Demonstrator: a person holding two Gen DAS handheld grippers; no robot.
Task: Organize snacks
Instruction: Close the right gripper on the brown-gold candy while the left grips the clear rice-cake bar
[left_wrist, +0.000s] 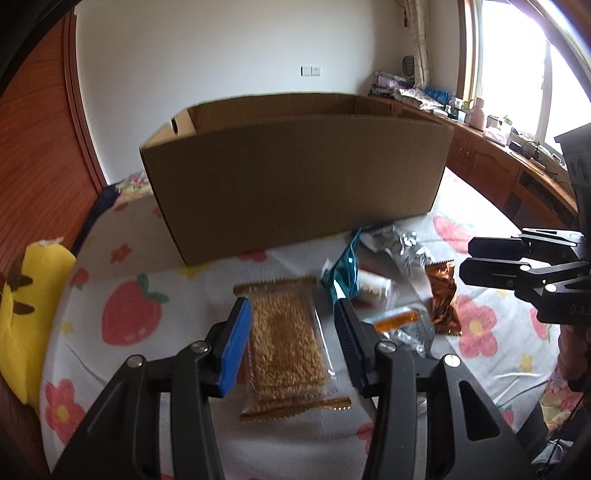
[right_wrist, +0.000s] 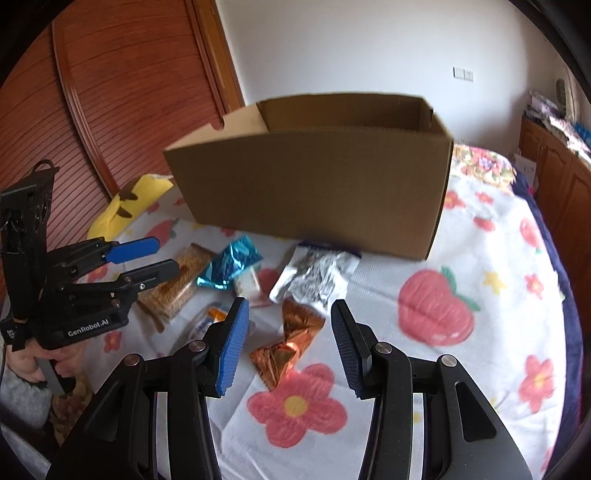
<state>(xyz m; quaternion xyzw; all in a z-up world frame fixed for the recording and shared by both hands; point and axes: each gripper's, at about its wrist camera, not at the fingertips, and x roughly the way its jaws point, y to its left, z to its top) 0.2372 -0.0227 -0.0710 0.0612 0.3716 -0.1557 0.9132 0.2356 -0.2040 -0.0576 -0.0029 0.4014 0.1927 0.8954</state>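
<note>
1. Six or so snacks lie loose on the bed (right_wrist: 480, 369), in front of the box (right_wrist: 314, 192); none can be seen inside it, though its floor is hidden from both views, so I judge the sorting barely begun.
2. Nearest the left gripper (left_wrist: 291, 343) lies the cracker pack (left_wrist: 286, 347), flat on the sheet, lengthwise between the jaws. Those jaws stand wide open, one on each side of the pack, holding nothing; whether they touch the wrapper I cannot tell.
3. The right gripper (right_wrist: 288, 347) hangs over the copper packet (right_wrist: 291, 343), its jaws equally wide and empty, the packet lying on the sheet between them.
4. Left to move, as I judge it: the cracker pack, the copper packet, the teal packet (right_wrist: 229, 267), the silver bag (right_wrist: 317, 275), a small pale packet (right_wrist: 249, 284) between those two, and an orange-labelled packet (right_wrist: 207, 321) partly hidden behind the right gripper's blue pad.
5. Readable writing is scarce: "GenRobot.AI" shows in white on the left gripper's body in the right view, and "DAS" is faintly embossed on the right gripper in the left view. The wrappers' print is too blurred to read.
6. A yellow plush (left_wrist: 26, 310) sits at the bed's edge, apart from the snacks.
</note>
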